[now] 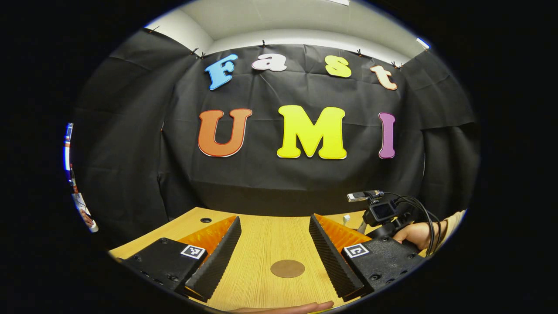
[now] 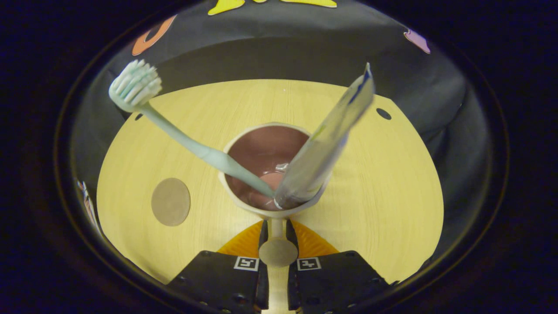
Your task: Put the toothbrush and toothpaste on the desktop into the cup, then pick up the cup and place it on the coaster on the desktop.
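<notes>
In the right gripper view a cream cup [image 2: 250, 131] with a brown inside hangs above the wooden desktop [image 2: 383, 196]. A pale green toothbrush [image 2: 183, 139] leans out of it to the left and a silver toothpaste tube [image 2: 322, 148] leans to the right. My right gripper [image 2: 277, 237] is shut on the cup's handle [image 2: 277, 250]. The round brown coaster [image 2: 170, 202] lies on the desktop to the cup's left. In the left gripper view my left gripper [image 1: 274, 257] stands open low over the desktop, with the coaster [image 1: 287, 268] between its fingers' line.
In the left gripper view a hand [image 1: 416, 233] holds the other gripper's camera mount [image 1: 383, 211] with black cables at the right. Small round holes [image 2: 383, 114] sit near the desktop's far corners. The black cloth wall stands behind the desktop's far edge.
</notes>
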Demonstrator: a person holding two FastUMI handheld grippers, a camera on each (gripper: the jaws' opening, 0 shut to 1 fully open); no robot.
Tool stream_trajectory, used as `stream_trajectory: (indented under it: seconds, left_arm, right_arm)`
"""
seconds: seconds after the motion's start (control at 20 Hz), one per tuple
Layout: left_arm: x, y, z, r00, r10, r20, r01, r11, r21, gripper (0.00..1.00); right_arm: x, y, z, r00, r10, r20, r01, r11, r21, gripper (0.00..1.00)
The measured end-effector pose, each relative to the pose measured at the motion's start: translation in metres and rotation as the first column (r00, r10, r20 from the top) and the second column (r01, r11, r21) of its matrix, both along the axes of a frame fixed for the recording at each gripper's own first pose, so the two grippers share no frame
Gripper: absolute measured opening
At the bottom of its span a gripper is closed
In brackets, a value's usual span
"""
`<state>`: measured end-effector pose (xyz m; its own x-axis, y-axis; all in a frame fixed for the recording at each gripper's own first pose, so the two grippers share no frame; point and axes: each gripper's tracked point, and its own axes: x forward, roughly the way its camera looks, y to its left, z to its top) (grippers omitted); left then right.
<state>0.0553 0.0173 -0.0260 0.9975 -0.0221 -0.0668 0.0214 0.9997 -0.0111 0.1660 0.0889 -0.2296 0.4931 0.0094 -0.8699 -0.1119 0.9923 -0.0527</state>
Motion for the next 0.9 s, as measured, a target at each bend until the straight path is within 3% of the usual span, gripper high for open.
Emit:
stream_trajectory:
  seconds: [0.45, 0.9]
  left_arm:
    - [-0.007, 0.000, 0.010, 1.000, -0.005, 0.025, 0.005, 1.000, 0.020, 0.99]
    - [-0.021, 0.024, 0.026, 0.996, 0.056, 0.068, -0.062, 0.995, 0.077, 0.99]
  right_arm:
    - [-0.017, 0.023, 0.029, 0.992, 0.099, 0.075, -0.099, 0.995, -0.009, 0.16]
    - [-0.011, 0.071, -0.001, 0.962, 0.270, 0.045, -0.271, 0.962, 0.021, 0.17]
